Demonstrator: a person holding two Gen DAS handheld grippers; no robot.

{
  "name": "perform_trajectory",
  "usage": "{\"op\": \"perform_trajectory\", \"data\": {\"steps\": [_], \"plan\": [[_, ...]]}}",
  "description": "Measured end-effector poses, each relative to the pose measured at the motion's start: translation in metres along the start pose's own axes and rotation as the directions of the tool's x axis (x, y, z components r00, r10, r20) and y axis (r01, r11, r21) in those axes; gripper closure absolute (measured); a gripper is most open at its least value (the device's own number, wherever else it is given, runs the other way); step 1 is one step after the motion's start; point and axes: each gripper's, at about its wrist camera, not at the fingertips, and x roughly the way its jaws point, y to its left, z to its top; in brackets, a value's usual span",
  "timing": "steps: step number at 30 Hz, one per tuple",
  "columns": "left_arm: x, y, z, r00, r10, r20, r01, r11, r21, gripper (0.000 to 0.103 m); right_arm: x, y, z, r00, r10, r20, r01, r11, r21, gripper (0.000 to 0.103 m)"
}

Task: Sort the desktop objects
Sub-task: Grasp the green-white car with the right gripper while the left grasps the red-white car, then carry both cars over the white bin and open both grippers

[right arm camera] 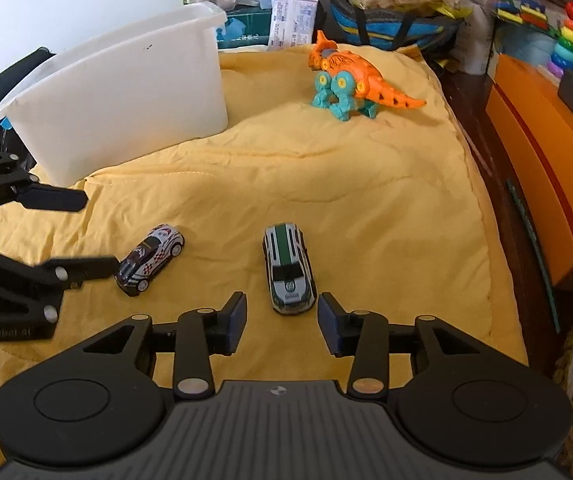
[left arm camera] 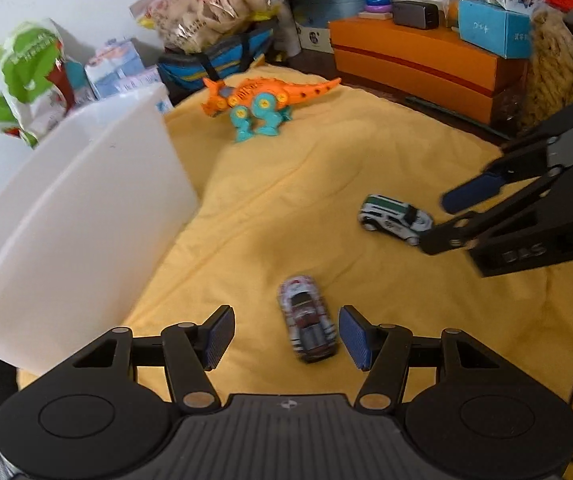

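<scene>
White bin [right arm camera: 126,92] on yellow cloth [right arm camera: 326,184], interior hidden from both views. Beyond the bin: orange dinosaur [right arm camera: 350,76]; nearer than the bin: red-and-white car [left arm camera: 308,322] between released left gripper [left arm camera: 286,336] pads, green-striped car [right arm camera: 288,268] just ahead of released right gripper [right arm camera: 282,320]. Behind the bin: snack bags, boxes, orange case.

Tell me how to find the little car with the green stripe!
Look at the big yellow cloth spread beside the tall white plastic bin. Two small toy cars sit near its front edge. Yours is the white toy car with the green stripe, right in front of the right hand-held gripper; the other white toy car with red and black markings has no green.
</scene>
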Motion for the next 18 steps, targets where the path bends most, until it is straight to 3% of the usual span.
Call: {"op": "perform_trajectory", "data": {"steps": [4,7,9,10,15,18], "plan": [[0.025,-0.003,0.001,0.998,-0.029,-0.061,0.024,0.997,-0.077,0.041,0.015,0.006,0.008,0.999,-0.038,0.008,0.039,0.998,-0.053,0.059],[0.038,0.002,-0.003,0.994,-0.058,-0.09,0.045,0.989,-0.138,0.052,0.03,0.006,0.01,0.999,-0.048,-0.009,0.047,0.996,-0.072,0.06],[0.038,0.006,-0.004,0.993,-0.082,-0.087,0.065,0.983,-0.174,0.069,0.038,0.005,0.009,0.998,-0.054,-0.03,0.051,0.994,-0.093,0.062],[0.038,0.007,-0.004,0.993,-0.076,-0.092,0.059,0.982,-0.178,0.07,0.038,0.004,0.008,0.999,-0.038,-0.03,0.035,0.995,-0.091,0.07],[0.028,0.016,-0.004,0.994,-0.074,-0.084,0.056,0.977,-0.207,0.07,0.033,0.007,0.01,0.999,-0.014,-0.048,0.009,0.994,-0.111,0.07],[0.003,0.028,0.003,0.998,-0.064,-0.023,0.057,0.974,-0.219,0.07,0.019,0.015,0.017,1.0,0.003,-0.025,-0.007,0.991,-0.134,0.07]]}}
